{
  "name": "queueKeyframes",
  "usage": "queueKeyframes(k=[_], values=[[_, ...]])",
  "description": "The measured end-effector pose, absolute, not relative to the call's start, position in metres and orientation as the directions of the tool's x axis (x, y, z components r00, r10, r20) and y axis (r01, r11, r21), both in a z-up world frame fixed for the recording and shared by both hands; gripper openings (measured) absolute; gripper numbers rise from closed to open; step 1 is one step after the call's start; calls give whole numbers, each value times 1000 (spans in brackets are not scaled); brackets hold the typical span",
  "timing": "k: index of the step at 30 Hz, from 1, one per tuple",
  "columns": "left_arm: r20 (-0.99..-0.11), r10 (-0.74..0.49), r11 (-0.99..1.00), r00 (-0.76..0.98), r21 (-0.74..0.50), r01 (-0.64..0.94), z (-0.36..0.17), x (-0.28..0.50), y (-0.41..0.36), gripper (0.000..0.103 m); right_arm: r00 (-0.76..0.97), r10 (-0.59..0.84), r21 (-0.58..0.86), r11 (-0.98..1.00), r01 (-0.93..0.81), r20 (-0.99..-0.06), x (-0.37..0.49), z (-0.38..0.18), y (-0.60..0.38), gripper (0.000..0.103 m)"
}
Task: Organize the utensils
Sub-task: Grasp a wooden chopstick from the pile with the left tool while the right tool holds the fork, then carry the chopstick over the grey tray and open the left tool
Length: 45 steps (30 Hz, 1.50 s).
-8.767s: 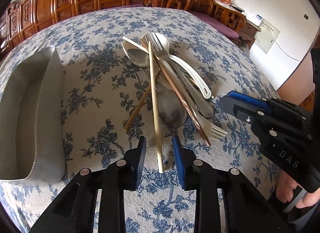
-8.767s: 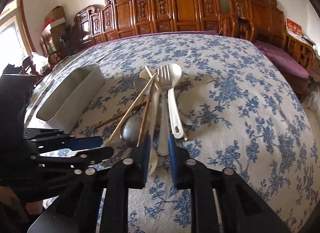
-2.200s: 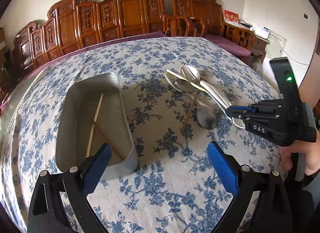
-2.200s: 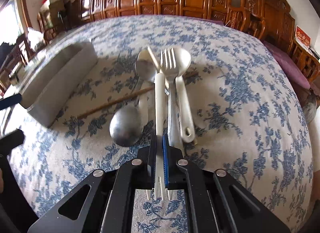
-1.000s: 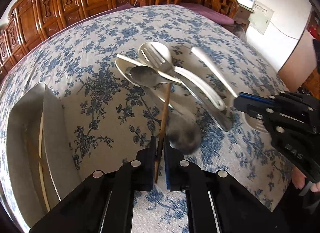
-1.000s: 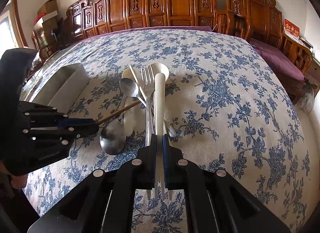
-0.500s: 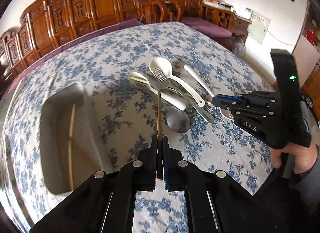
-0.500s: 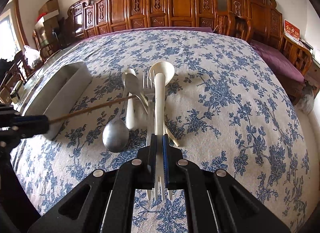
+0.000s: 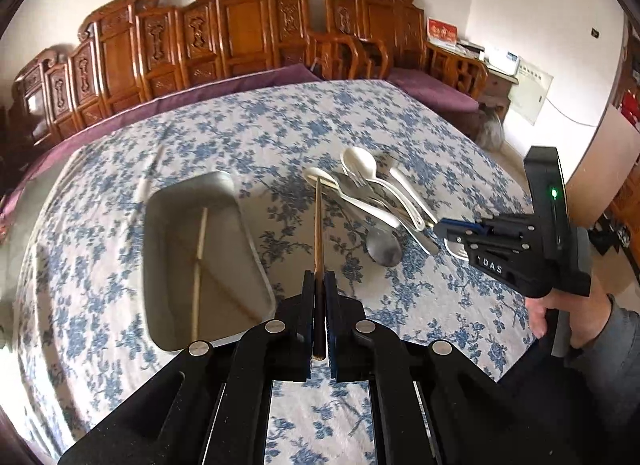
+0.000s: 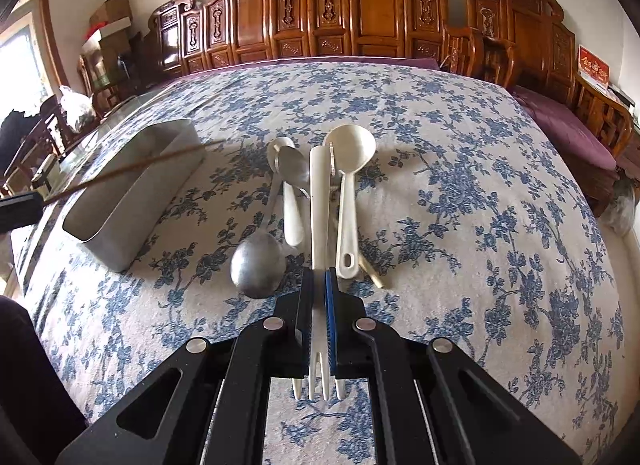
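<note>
- The left gripper (image 9: 319,285), at the lower centre of its wrist view, is clamped tight on a thin brown wooden chopstick (image 9: 318,225) that runs straight up the frame, off the cloth.
- The rectangular grey metal tray (image 9: 256,261) sits left of centre on the blue-flowered white tablecloth (image 9: 120,305); a pale chopstick (image 9: 199,241) lies inside (its lower end blurred).
- The right gripper (image 10: 319,297), at lower centre of its view, pinches a white plastic fork (image 10: 319,201), tines toward the camera.
- The remaining pile, including a white ladle-shaped spoon (image 10: 349,161) and a round steel spoon (image 10: 257,265), lies mid-frame, right of the tray.
</note>
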<state>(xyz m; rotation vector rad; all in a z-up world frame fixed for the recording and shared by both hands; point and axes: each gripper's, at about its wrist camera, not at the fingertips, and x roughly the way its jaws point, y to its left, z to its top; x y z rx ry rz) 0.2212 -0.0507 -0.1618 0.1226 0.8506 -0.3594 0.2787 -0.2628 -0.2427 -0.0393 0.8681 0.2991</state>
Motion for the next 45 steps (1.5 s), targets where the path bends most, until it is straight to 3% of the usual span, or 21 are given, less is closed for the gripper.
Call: queueKeyframes(k=[12, 27, 45], values=[[-726, -179, 968, 664, -10, 249, -155, 228, -2, 4, 608, 304, 114, 937, -332, -733, 270, -230, -241, 7], [-749, -57, 989, 661, 49, 141, -196, 259, 31, 4, 593, 364, 107, 900, -422, -718, 263, -220, -203, 7], [-773, -60, 992, 631, 25, 125, -221, 274, 39, 6, 568, 380, 107, 885, -454, -731, 268, -223, -178, 7]])
